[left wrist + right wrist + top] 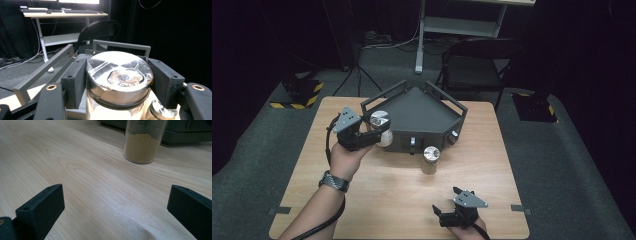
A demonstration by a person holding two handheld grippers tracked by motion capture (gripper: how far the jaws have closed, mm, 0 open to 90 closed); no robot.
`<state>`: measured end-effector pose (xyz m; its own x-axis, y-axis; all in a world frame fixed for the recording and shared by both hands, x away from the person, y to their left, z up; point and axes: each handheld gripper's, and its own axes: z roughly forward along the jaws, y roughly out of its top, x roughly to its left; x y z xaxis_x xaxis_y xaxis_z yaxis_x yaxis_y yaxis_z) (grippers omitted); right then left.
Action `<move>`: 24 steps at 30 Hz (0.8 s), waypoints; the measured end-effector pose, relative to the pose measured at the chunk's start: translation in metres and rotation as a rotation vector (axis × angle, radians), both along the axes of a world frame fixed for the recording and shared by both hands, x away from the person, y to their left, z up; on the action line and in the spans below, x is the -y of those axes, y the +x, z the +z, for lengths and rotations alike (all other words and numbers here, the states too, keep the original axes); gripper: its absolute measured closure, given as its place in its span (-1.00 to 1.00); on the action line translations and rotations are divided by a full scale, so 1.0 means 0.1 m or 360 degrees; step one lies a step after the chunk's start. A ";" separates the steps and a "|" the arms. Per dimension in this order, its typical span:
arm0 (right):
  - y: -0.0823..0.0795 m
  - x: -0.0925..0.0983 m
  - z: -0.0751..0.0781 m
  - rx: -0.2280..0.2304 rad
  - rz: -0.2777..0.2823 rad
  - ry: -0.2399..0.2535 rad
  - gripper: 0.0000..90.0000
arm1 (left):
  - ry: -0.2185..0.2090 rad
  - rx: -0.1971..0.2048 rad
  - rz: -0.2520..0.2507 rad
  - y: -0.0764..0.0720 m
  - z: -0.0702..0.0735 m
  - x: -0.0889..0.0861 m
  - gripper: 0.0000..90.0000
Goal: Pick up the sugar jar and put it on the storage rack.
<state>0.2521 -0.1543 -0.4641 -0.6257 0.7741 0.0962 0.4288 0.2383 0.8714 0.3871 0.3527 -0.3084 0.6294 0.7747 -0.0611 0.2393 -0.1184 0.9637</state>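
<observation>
Left gripper (379,131): I clamped my jaws on the silver-lidded clear glass jar (380,126), left of centre, beside the dark grey triangular rack (422,112) | Right gripper (447,207): I held jaws apart, lower right, facing the tan-powder jar (431,159).

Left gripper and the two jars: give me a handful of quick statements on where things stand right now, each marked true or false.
1. The left gripper is shut on a jar with a metal lid. True.
2. The right gripper is clamped on the other jar. False: its jaws stand wide apart over bare table, with nothing between them.
3. The jar of tan powder stands upright on the table in front of the dark rack. True.
4. The held jar lies tipped on its side. False: it is upright, lid on top.
5. The rack sits at the near edge of the table. False: it sits at the far side.
</observation>
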 end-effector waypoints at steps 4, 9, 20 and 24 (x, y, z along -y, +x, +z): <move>0.00 0.00 0.00 0.0002 0.0004 0.0002 -0.98 | 0.0006 -0.0002 0.0002 0.06 0.03 0.05 -0.23; 0.00 0.01 0.00 0.0003 0.0007 0.0005 -0.98 | 0.0004 -0.0007 0.0016 0.16 0.07 0.15 -0.23; 0.00 0.02 -0.01 0.0007 0.0009 0.0016 -0.98 | 0.0048 -0.0039 0.0046 0.42 0.11 0.35 -0.23; -0.01 0.03 -0.02 0.0012 0.0011 0.0021 -0.98 | 0.0043 -0.0039 0.0062 0.50 0.09 0.38 -0.23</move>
<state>0.2513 -0.1570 -0.4658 -0.6316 0.7686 0.1017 0.4209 0.2298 0.8775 0.4376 0.3149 -0.2993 0.5970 0.8003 -0.0548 0.2676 -0.1343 0.9541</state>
